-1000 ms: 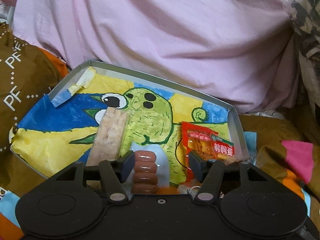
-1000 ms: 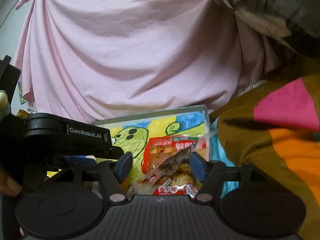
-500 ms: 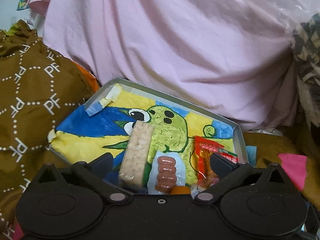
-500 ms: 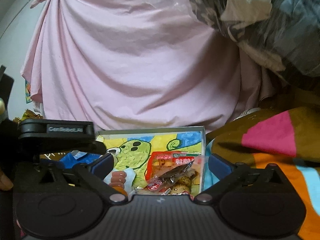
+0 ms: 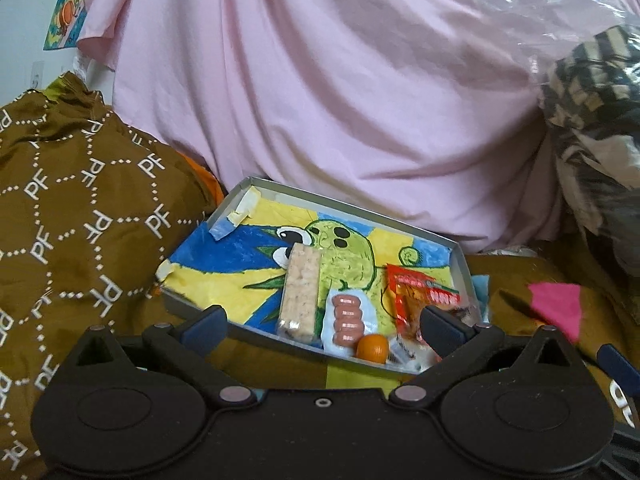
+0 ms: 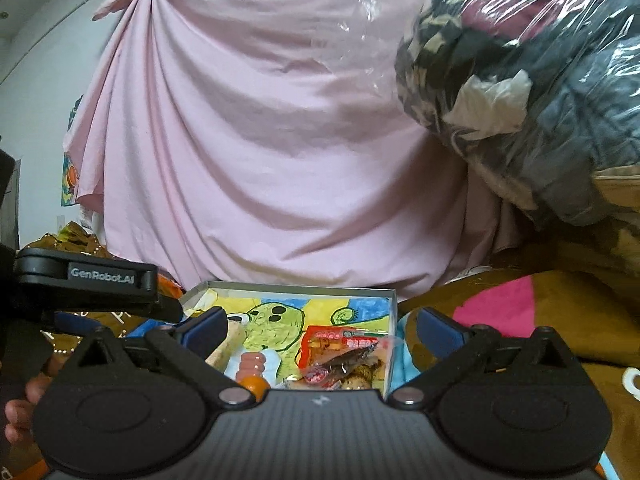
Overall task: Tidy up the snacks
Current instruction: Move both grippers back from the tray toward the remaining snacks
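Observation:
A shallow grey tray (image 5: 352, 204) lined with a green cartoon drawing lies on the bedding. In it lie a pale rice-cracker bar (image 5: 300, 292), a pack of small sausages (image 5: 347, 316), an orange ball (image 5: 373, 347) and a red snack packet (image 5: 416, 292). My left gripper (image 5: 322, 322) hangs just in front of the tray's near edge, open, nothing between its fingers. My right gripper (image 6: 322, 326) is open too and holds nothing; beyond it I see the tray (image 6: 292, 288), the red packet (image 6: 340, 340), a clear packet (image 6: 344, 364) and the sausages (image 6: 252, 364).
A brown patterned quilt (image 5: 80, 216) rises left of the tray, with pink and orange patches (image 5: 556, 304) to the right. A pink sheet (image 5: 340, 80) hangs behind. A plastic-wrapped bundle of clothes (image 6: 520, 92) sits at upper right. The left tool (image 6: 88, 280) and a hand (image 6: 24, 404) show at left.
Both grippers have opened wide and drawn back and up from the tray. The sausage pack that was between the left fingers and the packets between the right fingers now lie in the tray.

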Tool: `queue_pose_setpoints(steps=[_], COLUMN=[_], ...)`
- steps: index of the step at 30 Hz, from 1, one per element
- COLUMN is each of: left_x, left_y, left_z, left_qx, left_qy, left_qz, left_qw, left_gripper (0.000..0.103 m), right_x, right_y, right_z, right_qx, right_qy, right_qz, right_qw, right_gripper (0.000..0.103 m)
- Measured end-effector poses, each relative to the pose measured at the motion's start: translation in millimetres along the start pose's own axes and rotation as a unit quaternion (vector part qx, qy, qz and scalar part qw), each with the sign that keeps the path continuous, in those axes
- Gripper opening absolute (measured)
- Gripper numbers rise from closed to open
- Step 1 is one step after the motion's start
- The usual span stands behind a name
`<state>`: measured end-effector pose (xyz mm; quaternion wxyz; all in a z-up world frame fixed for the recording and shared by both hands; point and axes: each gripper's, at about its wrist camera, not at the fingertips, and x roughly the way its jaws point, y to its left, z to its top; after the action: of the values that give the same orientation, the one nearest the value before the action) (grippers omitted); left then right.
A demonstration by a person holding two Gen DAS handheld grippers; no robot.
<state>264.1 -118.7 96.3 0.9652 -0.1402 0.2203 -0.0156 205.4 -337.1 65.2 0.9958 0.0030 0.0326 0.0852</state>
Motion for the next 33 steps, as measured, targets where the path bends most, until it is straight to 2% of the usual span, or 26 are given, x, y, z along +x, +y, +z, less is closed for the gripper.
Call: queue_pose_setpoints(steps=[7, 15, 23, 28, 33], left_x=[-34.1, -66.7, -89.5, -97.2, -100.1], left_y=[8.0, 24.0, 50.9, 70.6, 85.3], left_z=[-25.1, -50.8, -69.8, -84.3, -99.0], left_qx=[0.028, 0.052, 0.061, 0.053, 0.028], left_qy=[0.008, 0.018, 0.027, 0.044, 0.076], left_qz=[-0.015, -0.027, -0.022, -0.007, 0.006], left_qw=[0.9995, 0.9981, 0.9975, 0.9976, 0.9967], left_gripper=[0.102, 0.102, 0.102, 0.102, 0.102], right_x=[-40.3, -72.3, -93.2, -102.9, -104.3], right_y=[1.9, 17.4, 40.2, 54.6, 65.1], right_z=[-9.4, -24.3, -39.6, -47.8, -58.4], right_qx=[0.022, 0.023, 0.004, -0.014, -0.019], right_qy=[0.0, 0.028, 0.088, 0.125, 0.181], right_qz=[-0.015, -0.016, 0.004, 0.016, 0.027], right_qw=[1.0, 0.999, 0.996, 0.992, 0.983], right_gripper=[0.103, 0.103, 0.103, 0.103, 0.103])
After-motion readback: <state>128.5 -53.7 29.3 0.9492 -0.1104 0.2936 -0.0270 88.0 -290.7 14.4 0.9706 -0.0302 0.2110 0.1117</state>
